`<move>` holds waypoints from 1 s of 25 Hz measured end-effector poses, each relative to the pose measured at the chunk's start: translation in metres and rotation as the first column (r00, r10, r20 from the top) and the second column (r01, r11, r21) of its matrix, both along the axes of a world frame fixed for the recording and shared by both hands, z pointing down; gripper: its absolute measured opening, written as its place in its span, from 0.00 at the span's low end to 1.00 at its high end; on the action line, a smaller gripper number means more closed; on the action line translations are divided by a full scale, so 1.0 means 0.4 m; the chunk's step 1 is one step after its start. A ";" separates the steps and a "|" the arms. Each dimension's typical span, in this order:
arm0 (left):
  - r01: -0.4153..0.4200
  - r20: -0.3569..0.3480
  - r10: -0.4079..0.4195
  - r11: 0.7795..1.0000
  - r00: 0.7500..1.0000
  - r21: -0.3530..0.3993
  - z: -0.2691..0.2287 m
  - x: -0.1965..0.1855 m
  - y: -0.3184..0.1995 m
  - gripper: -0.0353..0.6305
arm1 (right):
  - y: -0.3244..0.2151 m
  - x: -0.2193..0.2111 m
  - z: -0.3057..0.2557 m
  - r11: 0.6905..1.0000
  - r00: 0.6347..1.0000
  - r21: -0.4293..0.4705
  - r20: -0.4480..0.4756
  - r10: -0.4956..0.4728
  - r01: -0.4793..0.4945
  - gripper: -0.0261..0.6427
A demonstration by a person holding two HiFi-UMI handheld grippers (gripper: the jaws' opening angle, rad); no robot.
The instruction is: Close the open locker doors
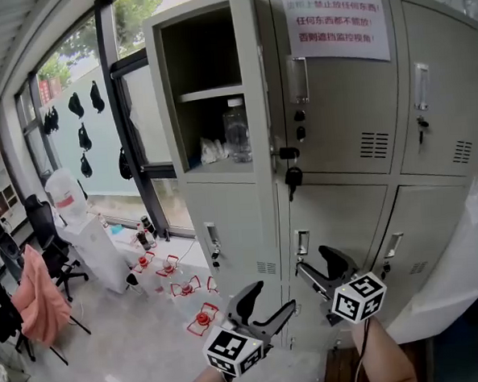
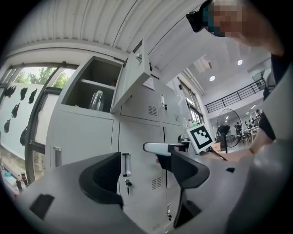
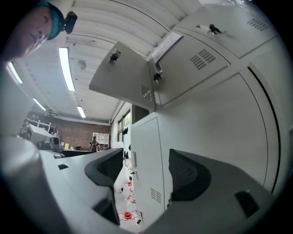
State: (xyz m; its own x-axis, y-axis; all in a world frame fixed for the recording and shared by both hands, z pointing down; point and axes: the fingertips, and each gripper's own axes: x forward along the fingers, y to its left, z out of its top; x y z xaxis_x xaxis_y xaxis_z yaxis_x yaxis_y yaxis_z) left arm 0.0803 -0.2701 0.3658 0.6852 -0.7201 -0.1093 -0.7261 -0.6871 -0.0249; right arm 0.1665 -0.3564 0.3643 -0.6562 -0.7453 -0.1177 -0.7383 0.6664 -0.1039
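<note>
**Top-left locker door open, both tongs empty below it**

The lockers [image 1: 337,212] fill the head view. Only the top-left compartment [image 1: 203,59] is open. Its door [image 1: 253,88] swings out towards the camera and shows almost edge-on, hinged on the right side of the opening. Inside, a bottle [image 1: 237,130] stands on the compartment floor under a shelf [image 1: 209,93], with a crumpled bag [image 1: 212,151] just beside it. Keys [image 1: 293,177] hang from the door's lower corner. A notice [image 1: 335,25] with red print is stuck on the shut door next to it.

The left tongs [image 1: 274,297] and the right tongs [image 1: 312,260] are held side by side in front of the lower lockers, well below the open door and touching nothing. In each gripper view the jaws stand apart with nothing between them, only shut locker fronts beyond. The open door juts out overhead in both.
</note>
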 end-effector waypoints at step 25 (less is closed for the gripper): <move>0.039 -0.038 -0.032 0.976 0.999 0.215 -0.417 -0.057 0.083 0.58 | 0.268 -0.067 -0.481 0.979 0.986 0.129 0.024 -0.164 0.160 0.51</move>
State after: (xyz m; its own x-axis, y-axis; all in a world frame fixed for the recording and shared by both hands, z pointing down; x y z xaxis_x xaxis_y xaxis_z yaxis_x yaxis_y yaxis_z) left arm 0.0574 -0.2370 0.1989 0.6526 -0.7011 -0.2873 -0.7530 -0.6420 -0.1439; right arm 0.1397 -0.2493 0.1719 -0.7608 -0.6071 -0.2292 -0.6169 0.7863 -0.0348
